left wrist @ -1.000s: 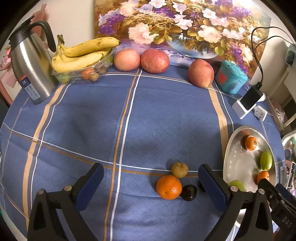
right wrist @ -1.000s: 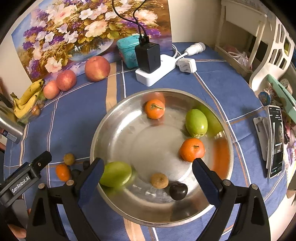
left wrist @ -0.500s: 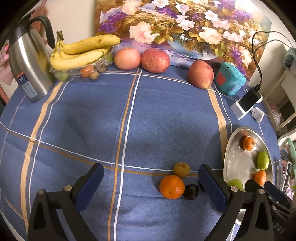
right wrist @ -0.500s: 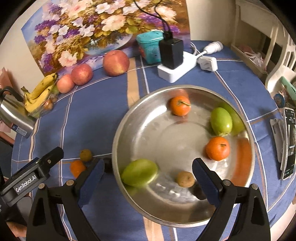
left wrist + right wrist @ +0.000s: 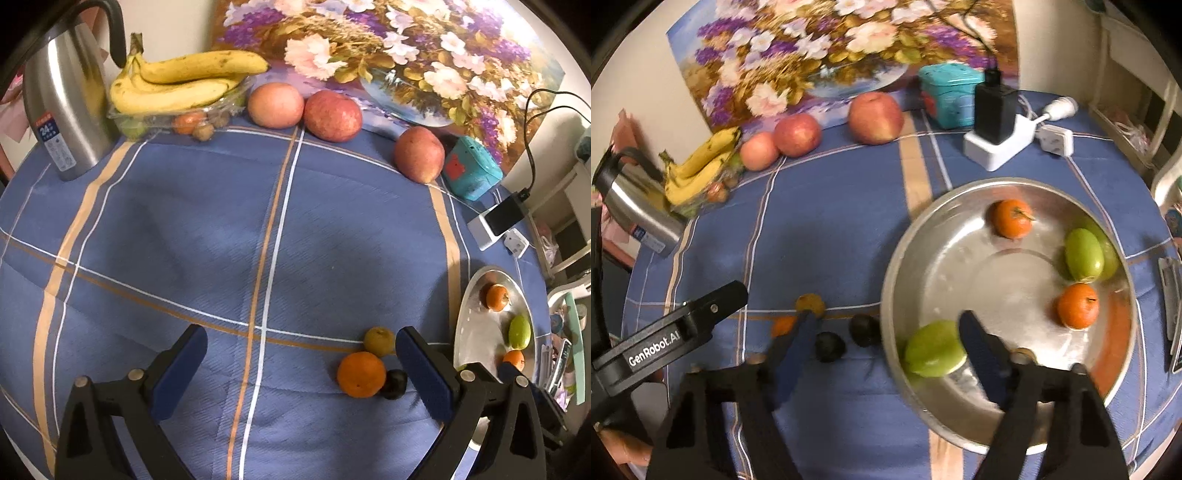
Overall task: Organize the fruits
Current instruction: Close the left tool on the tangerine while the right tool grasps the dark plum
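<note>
We see our left gripper (image 5: 301, 369) low over the blue checked surface (image 5: 207, 229), its fingers (image 5: 181, 369) spread wide with nothing between them. Just inside the right finger lie three loose fruits: an orange (image 5: 361, 374), a brownish fruit (image 5: 379, 341) touching it on the far side, and a small dark fruit (image 5: 394, 384) against its right.

Our right gripper (image 5: 886, 350) is also wide apart and empty, straddling the near left rim of the steel bowl (image 5: 923, 236). One finger sits outside the bowl over the loose fruits, the other inside it. In this blurred view we make out two dark fruits (image 5: 830, 346) on the cloth, not one. The bowl holds two small oranges (image 5: 1012, 218), a green fruit (image 5: 1084, 254) by the far right wall, and a second green one (image 5: 934, 349) at the near left, between the fingers.

At the back stand three apples (image 5: 332, 116), bananas (image 5: 184, 85) on a plastic tray, a kettle (image 5: 66, 107), a teal box (image 5: 471, 173) and a charger (image 5: 995, 107) on a power strip.
</note>
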### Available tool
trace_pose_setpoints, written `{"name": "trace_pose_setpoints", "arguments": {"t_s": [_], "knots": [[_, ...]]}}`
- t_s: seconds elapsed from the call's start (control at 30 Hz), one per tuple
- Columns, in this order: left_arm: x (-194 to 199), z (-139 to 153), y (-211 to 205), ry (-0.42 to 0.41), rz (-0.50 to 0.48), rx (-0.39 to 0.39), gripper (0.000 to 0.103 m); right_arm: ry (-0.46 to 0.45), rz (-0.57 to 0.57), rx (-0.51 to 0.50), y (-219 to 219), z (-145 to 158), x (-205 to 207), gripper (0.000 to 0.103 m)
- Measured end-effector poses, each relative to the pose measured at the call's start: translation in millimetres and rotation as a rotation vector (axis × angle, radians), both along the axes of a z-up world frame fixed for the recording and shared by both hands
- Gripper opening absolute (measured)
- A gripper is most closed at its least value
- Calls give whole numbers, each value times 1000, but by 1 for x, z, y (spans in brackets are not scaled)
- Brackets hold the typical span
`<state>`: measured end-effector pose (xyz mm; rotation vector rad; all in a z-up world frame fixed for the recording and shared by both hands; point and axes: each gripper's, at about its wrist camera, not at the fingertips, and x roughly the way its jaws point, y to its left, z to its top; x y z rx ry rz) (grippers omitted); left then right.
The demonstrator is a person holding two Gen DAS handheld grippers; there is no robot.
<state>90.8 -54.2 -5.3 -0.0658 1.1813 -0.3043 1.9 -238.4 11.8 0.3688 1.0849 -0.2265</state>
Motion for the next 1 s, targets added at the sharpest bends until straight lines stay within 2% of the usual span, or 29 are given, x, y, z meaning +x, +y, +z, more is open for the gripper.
{"name": "trace_pose_setpoints", "arguments": {"t_s": [0.07, 0.13, 0.2, 0.4, 0.6, 0.73, 0.8, 0.87, 1.0], "knots": [[1, -5, 1, 16, 1, 6, 103, 5, 13, 11, 5, -2, 3, 72], [2, -9, 1, 32, 4, 7, 103, 4, 34, 22, 9, -3, 5, 63], [2, -14, 0, 57, 8, 2, 103, 8, 53, 22, 15, -3, 8, 59], [2, -27, -3, 100, 1, -15, 101, 38, 63, 10, 19, -7, 9, 59], [0, -33, -12, 136, -23, -66, 91, 54, 64, 4, 20, -8, 8, 59], [-1, -36, -16, 166, -34, -116, 79, 57, 55, 8, 18, -7, 6, 59], [0, -39, -17, 197, -28, -156, 71, 57, 53, 12, 17, -6, 6, 59], [1, -43, -17, 231, -20, -195, 57, 57, 54, 12, 17, -6, 5, 59], [1, -47, -18, 272, -16, -250, 43, 56, 52, 14, 17, -6, 5, 59]]}}
